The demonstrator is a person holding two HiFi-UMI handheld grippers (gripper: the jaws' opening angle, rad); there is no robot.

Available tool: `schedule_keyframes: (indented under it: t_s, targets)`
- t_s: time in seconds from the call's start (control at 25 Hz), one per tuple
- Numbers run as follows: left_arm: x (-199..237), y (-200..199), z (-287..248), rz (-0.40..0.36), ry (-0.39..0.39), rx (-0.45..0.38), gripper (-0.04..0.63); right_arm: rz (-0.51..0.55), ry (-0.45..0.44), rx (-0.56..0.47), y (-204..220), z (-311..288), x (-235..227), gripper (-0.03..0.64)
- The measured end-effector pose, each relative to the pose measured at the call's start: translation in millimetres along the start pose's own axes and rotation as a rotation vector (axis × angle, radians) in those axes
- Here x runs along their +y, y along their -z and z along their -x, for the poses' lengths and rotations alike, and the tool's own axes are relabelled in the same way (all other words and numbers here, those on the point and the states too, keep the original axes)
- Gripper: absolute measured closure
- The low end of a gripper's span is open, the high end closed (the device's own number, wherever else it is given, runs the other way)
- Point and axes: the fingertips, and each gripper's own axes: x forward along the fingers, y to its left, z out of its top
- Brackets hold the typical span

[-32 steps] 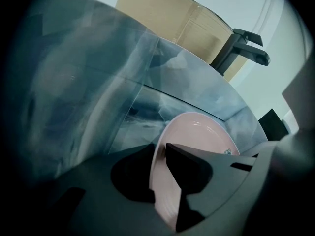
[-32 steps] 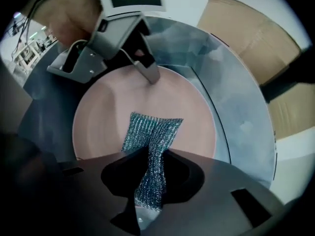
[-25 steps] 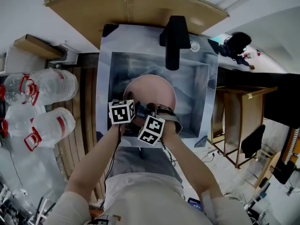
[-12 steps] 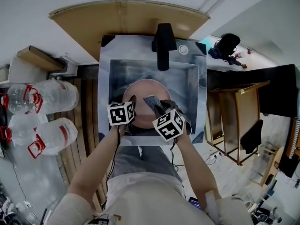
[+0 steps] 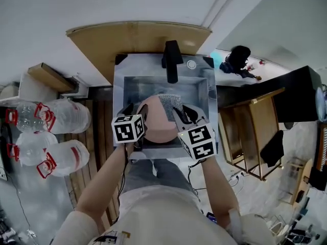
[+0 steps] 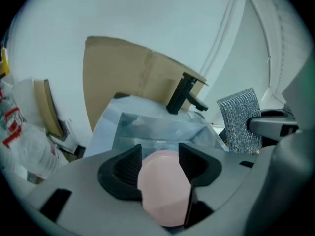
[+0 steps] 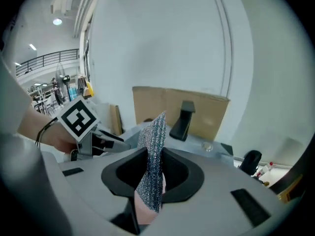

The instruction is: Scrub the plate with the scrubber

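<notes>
A pink plate [image 5: 156, 124] lies in the steel sink [image 5: 202, 93]. My left gripper [image 5: 137, 111] hangs above its left rim, and its jaws have just been opening. They stand apart in the left gripper view, with the plate [image 6: 165, 191] showing through the gap well below them, untouched. My right gripper [image 5: 179, 114] is shut on a grey woven scrubber [image 5: 167, 101], held upright in the air over the plate's far right side. In the right gripper view the scrubber [image 7: 153, 151] sticks up from between the jaws.
A black faucet [image 5: 171, 60] stands at the sink's far edge, with a cardboard panel [image 5: 138, 40] against the wall behind it. Large water bottles [image 5: 56, 131] lie on the floor to the left. A wooden stand [image 5: 250, 131] is to the right.
Both grippers have risen from the plate's near rim. The left one has let go of the plate and opened. The right one has lifted the scrubber off the plate and turned it upright.
</notes>
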Motion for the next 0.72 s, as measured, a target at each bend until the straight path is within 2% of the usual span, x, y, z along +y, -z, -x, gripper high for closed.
schedule_keyframes:
  t_s: [0.08, 0.2, 0.28, 0.32, 0.36, 0.44, 0.6, 0.72]
  targets:
    - [-5, -30, 24, -0.096, -0.031, -0.082, 0.405, -0.034, 0.019, -0.068, -25, 19, -3, 0.506]
    - [-19, -75, 60, -0.223, -0.05, -0.202, 0.432, -0.1, 0.014, -0.176, -63, 48, -4, 0.506]
    - [-28, -99, 82, -0.252, -0.033, -0.271, 0.461, -0.116, 0.012, -0.254, -86, 67, -2, 0.506]
    - [-31, -109, 93, -0.251, -0.017, -0.302, 0.503, -0.114, 0.014, -0.289, -97, 76, 0, 0.506]
    - [-34, -117, 103, -0.253, -0.005, -0.328, 0.517, -0.107, 0.013, -0.32, -107, 85, 2, 0.506]
    - [-40, -132, 124, -0.292, 0.002, -0.37, 0.518, -0.083, 0.009, -0.378, -127, 104, 10, 0.506]
    - [-62, -161, 165, -0.435, 0.006, -0.461, 0.527, -0.046, 0.007, -0.492, -162, 143, 21, 0.506]
    - [-76, -177, 194, -0.484, 0.014, -0.524, 0.536, -0.02, 0.009, -0.55, -182, 168, 28, 0.506]
